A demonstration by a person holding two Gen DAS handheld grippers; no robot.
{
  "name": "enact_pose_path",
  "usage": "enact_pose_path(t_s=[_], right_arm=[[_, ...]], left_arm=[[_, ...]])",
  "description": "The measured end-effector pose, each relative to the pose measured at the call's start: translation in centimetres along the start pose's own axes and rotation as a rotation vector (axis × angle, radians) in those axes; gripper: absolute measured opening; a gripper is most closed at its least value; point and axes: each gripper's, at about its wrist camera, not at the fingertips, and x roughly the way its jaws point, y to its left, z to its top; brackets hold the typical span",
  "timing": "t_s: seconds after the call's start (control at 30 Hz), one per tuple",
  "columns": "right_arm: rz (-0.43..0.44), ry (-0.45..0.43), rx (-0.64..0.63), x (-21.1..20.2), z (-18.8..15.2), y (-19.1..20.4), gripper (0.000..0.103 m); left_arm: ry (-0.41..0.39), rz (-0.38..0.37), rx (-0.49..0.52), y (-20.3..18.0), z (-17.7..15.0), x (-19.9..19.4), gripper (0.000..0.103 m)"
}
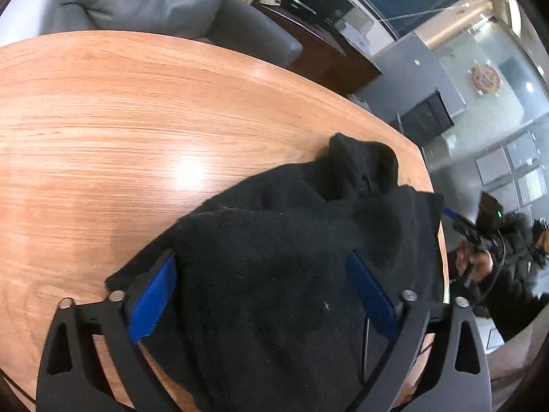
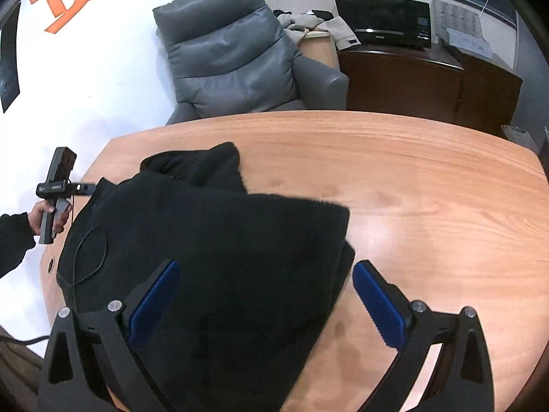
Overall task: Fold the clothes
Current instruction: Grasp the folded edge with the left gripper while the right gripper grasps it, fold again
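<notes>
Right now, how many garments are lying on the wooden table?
1: a black garment bunched at the near end of the wooden table, between both open grippers. Its folds could hide more; a beige cloth lies on the cabinet behind.

Wood-grain surface (image 2: 411, 171) reflecting overhead light. Grey leather armchair (image 2: 233, 58) sitting just behind its far edge, against a white wall (image 2: 103, 79) bearing orange lettering. Dark cabinet (image 2: 411, 79) carrying a black monitor (image 2: 384, 20).

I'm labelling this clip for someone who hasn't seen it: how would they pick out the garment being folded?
Find the oval wooden table in front of the grey leather armchair. On its near part lies a black fleece garment, bunched and partly folded. It is the only cloth on the table, lying between both open grippers' blue pads.
</notes>
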Motion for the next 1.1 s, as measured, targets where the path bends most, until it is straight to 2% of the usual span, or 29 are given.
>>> enact_pose_path(t_s=[0.1, 0.17, 0.27, 0.3, 0.33, 0.37, 0.4, 0.43, 0.47, 0.67, 0.8, 0.93, 1.1], right_arm=[[0.055, -0.002, 0.060, 1.2, 0.7, -1.4, 0.099], [0.101, -0.005, 0.102, 1.6, 1.1, -2.3, 0.092], [0.125, -0.007, 0.133, 2.6, 1.7, -3.2, 0.083], [0.128, 0.001, 0.144, 2.8, 1.6, -3.5, 0.079], [0.131, 0.007, 0.150, 3.0, 1.6, -3.7, 0.066], [0.130, 0.011, 0.146, 3.0, 1.6, -3.8, 0.045], [0.127, 0.011, 0.140, 3.0, 1.6, -3.7, 0.035], [0.119, 0.004, 0.127, 2.7, 1.6, -3.5, 0.021], [0.113, -0.007, 0.114, 2.4, 1.7, -3.3, 0.018], [0.110, -0.090, 0.024, -1.5, 2.1, -0.3, 0.018], [0.165, -0.129, -0.027, -3.1, 2.6, 1.6, 0.018], [0.155, -0.140, -0.021, -2.0, 3.0, 1.0, 0.018], [0.058, -0.062, 0.046, 1.5, 2.3, -2.0, 0.021]], left_arm=[[-0.055, -0.046, -0.027, 0.3, 0.3, -1.1, 0.081], [-0.079, -0.067, -0.038, 0.4, 0.4, -1.7, 0.075], [-0.060, -0.055, -0.037, 0.8, 0.8, -1.6, 0.052], [-0.050, -0.046, -0.041, 1.0, 0.9, -1.4, 0.040], [-0.044, -0.039, -0.048, 1.2, 1.0, -1.2, 0.030], [-0.040, -0.035, -0.053, 1.3, 1.1, -1.1, 0.025], [-0.040, -0.042, -0.051, 1.3, 1.0, -1.0, 0.020], [-0.040, -0.049, -0.049, 1.3, 0.9, -1.0, 0.019], [-0.040, -0.057, -0.047, 1.3, 0.8, -0.9, 0.017], [-0.117, -0.108, -0.042, 1.0, 0.8, -4.2, 0.012], [-0.177, -0.133, -0.007, 0.2, 0.2, -7.3, 0.012], [-0.158, -0.093, -0.051, 2.6, 0.3, -6.2, 0.012], [-0.085, -0.036, -0.069, 4.6, 1.3, -1.9, 0.013]])
